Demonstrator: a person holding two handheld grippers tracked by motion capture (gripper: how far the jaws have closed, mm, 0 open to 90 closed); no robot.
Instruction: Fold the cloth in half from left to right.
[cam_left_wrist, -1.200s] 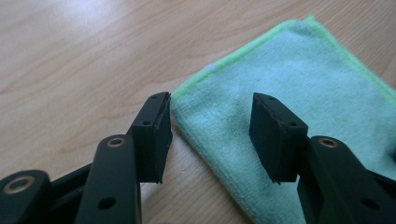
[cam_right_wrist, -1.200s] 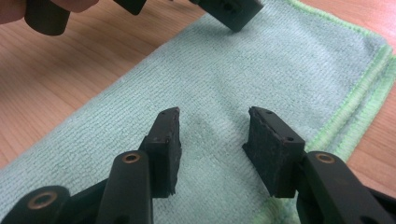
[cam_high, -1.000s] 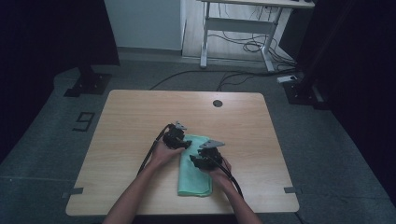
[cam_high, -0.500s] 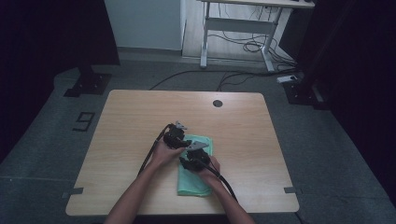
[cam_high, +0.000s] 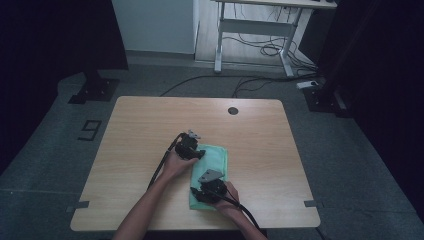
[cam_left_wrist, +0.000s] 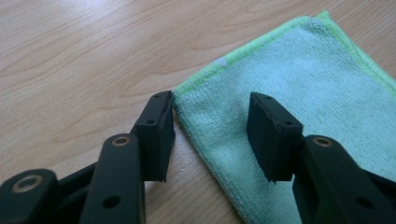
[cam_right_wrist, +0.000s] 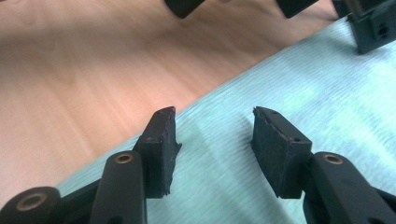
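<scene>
Black, both pairs of tongs, and I see each spread wide with nothing pinched between them. My left gripper (cam_high: 189, 147) sits at the far left corner of the folded mint-green microfibre cloth (cam_high: 216, 159); in the left gripper view (cam_left_wrist: 212, 135) one jaw stands on bare wood just beside the cloth's stitched edge and the other stands over the terry surface (cam_left_wrist: 299, 84); I cannot tell whether that one touches it. My right gripper (cam_high: 210, 186) is over the near half of the same cloth. In the right gripper view (cam_right_wrist: 215, 140) both jaws hang over the pale green fabric (cam_right_wrist: 299, 79) close to its left edge, and the tips of the left gripper show at the top right corner.

The cloth lies flat, slightly right of the middle and toward the near edge of the light wooden table (cam_high: 140, 125), which has rounded corners and a round dark cable hole (cam_high: 232, 110) near its far edge. Around it is grey floor with a "9" marked (cam_high: 89, 130) at the left, loose cables (cam_high: 260, 50) and a white desk frame (cam_high: 252, 25) at the back.
</scene>
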